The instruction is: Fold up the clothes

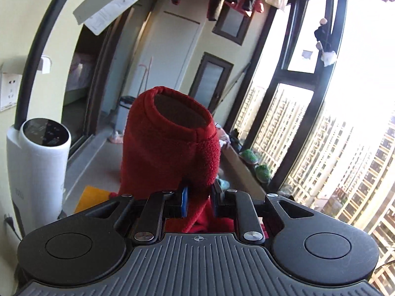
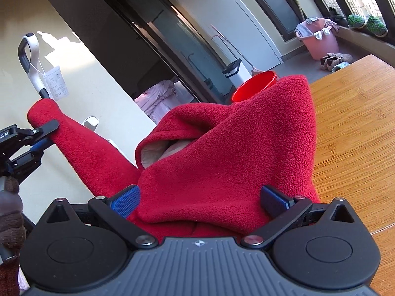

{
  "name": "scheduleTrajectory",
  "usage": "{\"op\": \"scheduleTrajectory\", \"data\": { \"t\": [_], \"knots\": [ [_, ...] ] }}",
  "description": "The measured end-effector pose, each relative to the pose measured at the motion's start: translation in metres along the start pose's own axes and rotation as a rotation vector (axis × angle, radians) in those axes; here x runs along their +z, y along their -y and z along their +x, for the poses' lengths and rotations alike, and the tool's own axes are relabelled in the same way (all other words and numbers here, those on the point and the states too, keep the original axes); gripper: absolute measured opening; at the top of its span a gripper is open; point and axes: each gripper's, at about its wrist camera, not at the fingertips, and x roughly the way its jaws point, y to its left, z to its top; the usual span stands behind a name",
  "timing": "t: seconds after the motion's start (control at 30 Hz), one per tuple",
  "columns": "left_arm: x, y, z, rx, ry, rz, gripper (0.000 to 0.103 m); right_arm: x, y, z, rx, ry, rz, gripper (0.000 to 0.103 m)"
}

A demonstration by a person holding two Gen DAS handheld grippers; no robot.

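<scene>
Right up close, the left gripper (image 1: 199,197) is clamped tight on the sleeve (image 1: 170,143) of the red fleece garment (image 2: 222,153), its blue pads pinching the cloth just behind the cuff, and the open cuff mouth stands up ahead of the fingers. Over on the other side, the right gripper (image 2: 200,201) has its jaws spread wide with the body of the fleece bunched between and over them; the pads (image 2: 126,201) look to sit at the edges of the mound rather than pressing it, so I'd call that one not gripping. From there the sleeve runs out to its left, held aloft by the other gripper. This is soft, light, floppy stuff, thick pile, not slippery; it'll sag wherever it isn't held. Best holds, I'd judge, are cuff, hem and shoulder seams. Beyond the mound, to the right, lies the wooden table (image 2: 353,128).
</scene>
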Motion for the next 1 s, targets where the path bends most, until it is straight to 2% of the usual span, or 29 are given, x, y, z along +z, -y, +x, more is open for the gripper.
{"op": "scheduleTrajectory", "data": {
  "t": [0.1,0.27,0.33,0.47,0.53,0.6,0.77,1.0],
  "knots": [
    [-0.013,0.025,0.019,-0.014,-0.046,0.067,0.020,0.003,0.002,-0.008,0.034,-0.027,-0.011,0.103],
    [-0.037,0.060,0.055,-0.047,-0.132,0.146,0.020,-0.001,-0.004,-0.003,-0.057,-0.029,-0.053,0.103],
    [-0.050,0.071,0.069,-0.060,-0.170,0.171,0.020,0.000,-0.003,-0.010,-0.083,0.026,-0.042,0.103],
    [-0.074,0.079,0.090,-0.074,-0.229,0.185,0.020,0.006,0.017,-0.030,-0.222,0.197,0.086,0.103],
    [-0.085,0.079,0.096,-0.079,-0.255,0.182,0.020,0.008,0.028,-0.037,-0.224,0.234,0.145,0.103],
    [-0.097,0.074,0.099,-0.082,-0.284,0.183,0.020,0.009,0.031,-0.038,-0.198,0.234,0.161,0.103],
    [-0.122,0.066,0.096,-0.092,-0.338,0.198,0.021,0.005,0.018,-0.031,-0.204,0.203,0.075,0.103],
    [-0.117,0.069,0.090,-0.140,-0.330,0.180,0.021,0.004,0.014,-0.027,-0.218,0.189,0.043,0.103]
  ]
}}
